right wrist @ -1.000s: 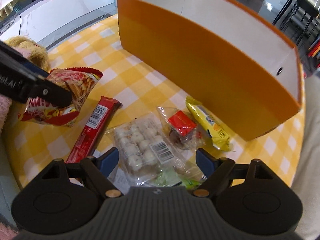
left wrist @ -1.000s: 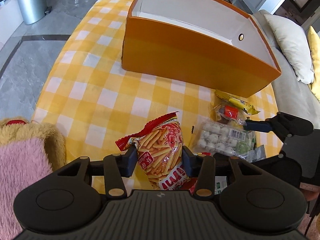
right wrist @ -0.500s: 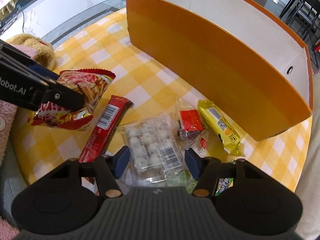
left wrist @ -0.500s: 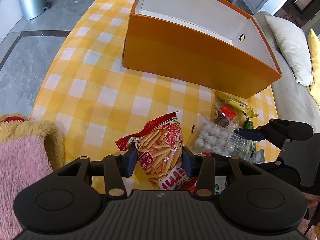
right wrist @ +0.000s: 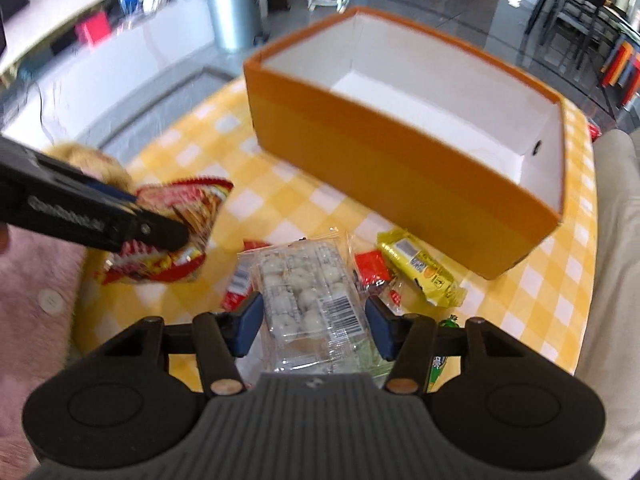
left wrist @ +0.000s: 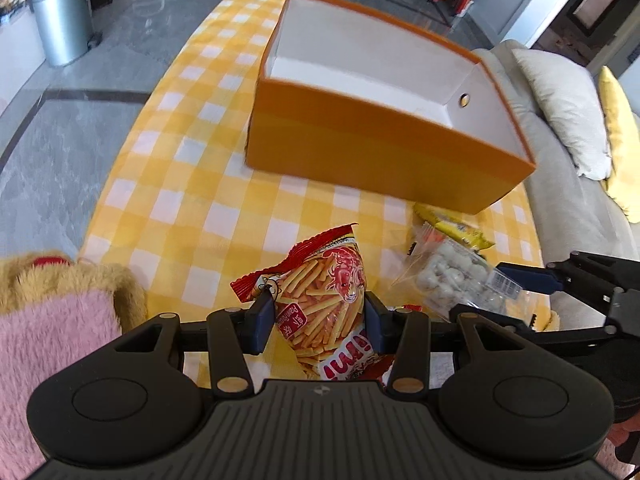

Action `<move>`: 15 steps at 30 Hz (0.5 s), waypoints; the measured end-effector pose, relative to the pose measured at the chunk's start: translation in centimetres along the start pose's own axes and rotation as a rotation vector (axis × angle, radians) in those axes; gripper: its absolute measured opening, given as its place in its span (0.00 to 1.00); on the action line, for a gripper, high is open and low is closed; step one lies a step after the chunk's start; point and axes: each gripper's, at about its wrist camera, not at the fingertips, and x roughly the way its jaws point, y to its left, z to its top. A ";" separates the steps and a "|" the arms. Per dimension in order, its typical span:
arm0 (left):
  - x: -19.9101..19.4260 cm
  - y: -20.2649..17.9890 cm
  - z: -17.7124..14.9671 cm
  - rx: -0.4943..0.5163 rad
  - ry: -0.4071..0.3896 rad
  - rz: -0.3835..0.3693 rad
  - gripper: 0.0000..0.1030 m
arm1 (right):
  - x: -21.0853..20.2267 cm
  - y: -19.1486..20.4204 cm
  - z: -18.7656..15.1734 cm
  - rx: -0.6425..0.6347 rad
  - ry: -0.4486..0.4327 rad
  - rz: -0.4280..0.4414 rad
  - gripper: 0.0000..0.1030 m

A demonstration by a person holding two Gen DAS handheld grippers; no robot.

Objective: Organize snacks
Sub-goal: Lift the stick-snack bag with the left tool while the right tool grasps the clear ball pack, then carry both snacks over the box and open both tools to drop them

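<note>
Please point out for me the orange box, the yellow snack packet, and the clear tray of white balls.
orange box [right wrist: 400, 176]: right wrist view, on its near outer wall.
yellow snack packet [right wrist: 420, 266]: right wrist view, on the packet's middle.
clear tray of white balls [right wrist: 308, 292]: right wrist view, on the tray's top film.

Six snack packs [right wrist: 308, 300], one orange box [right wrist: 400, 168], two tongs [right wrist: 312, 324].

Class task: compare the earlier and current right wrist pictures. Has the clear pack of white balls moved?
Yes. The clear pack of white balls has come up off the checked tablecloth, gripped by the right tongs, which have just been closing on it.
</note>
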 end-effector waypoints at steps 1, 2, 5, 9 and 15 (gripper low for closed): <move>-0.4 -0.2 0.1 0.013 -0.014 -0.002 0.50 | -0.8 -0.1 -0.1 0.021 -0.020 0.001 0.52; -0.7 -0.4 0.2 0.024 -0.026 -0.001 0.50 | -1.4 -0.2 -0.2 0.042 -0.037 0.000 0.52; -1.8 -1.2 0.9 0.072 -0.067 0.008 0.50 | -3.3 -0.6 -0.4 0.112 -0.090 -0.003 0.52; -3.0 -2.2 2.4 0.129 -0.108 0.008 0.50 | -5.7 -1.9 -0.5 0.242 -0.159 0.002 0.52; -3.7 -4.5 5.5 0.250 -0.155 0.019 0.50 | -7.7 -3.8 1.0 0.357 -0.229 -0.034 0.52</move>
